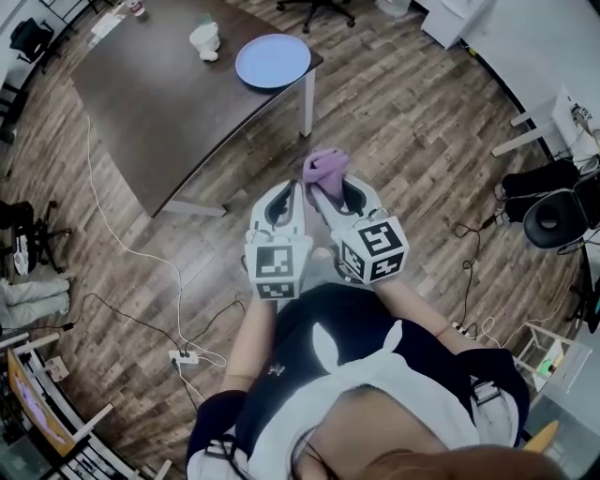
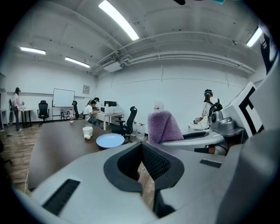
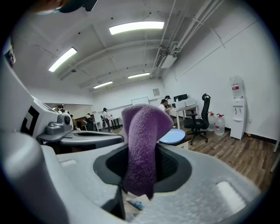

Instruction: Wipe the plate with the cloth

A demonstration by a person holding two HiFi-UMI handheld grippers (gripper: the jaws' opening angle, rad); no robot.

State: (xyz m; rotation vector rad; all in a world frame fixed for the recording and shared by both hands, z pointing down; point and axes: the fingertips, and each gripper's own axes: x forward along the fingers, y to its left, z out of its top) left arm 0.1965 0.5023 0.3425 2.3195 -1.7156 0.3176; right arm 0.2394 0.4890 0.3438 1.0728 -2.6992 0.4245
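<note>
Over the wood-plank floor (image 1: 394, 103), short of the tabletop's white-legged corner, two hand-held grippers are held side by side, well apart from the table (image 1: 159, 112).

Item 1, right gripper (image 1: 339, 195): the jaws are clamped on the purple cloth (image 1: 325, 169), which stands up out of the pads and folds over at the top. Its lower part is buried between the dark pads, and only a short tail is seen beneath them in the right gripper view.

Item 2, left gripper (image 2: 141, 148): the jaws are brought together at the tips, with nothing gripped between them. A sliver of floor is seen through the slot behind the tips.

Item 3, blue plate (image 1: 272, 61): laid flat at the tabletop's corner above the white leg, its rim close to both edges. Much of it is hidden behind the cloth in the right gripper view.

Item 4, white cup (image 1: 205, 40): set further in from that corner, apart from the plate. Its form is hard to make out.

Item 5, bottle (image 1: 138, 9): placed at the tabletop's far edge and cut off by the top of the frame.

Both hands are hidden under the marker cubes (image 1: 278, 265), and only the forearms (image 1: 251, 337) are shown.

Writing: the cube faces are printed with black-and-white square patterns. The red label on the water dispenser (image 3: 236, 94) is too small to be read.
</note>
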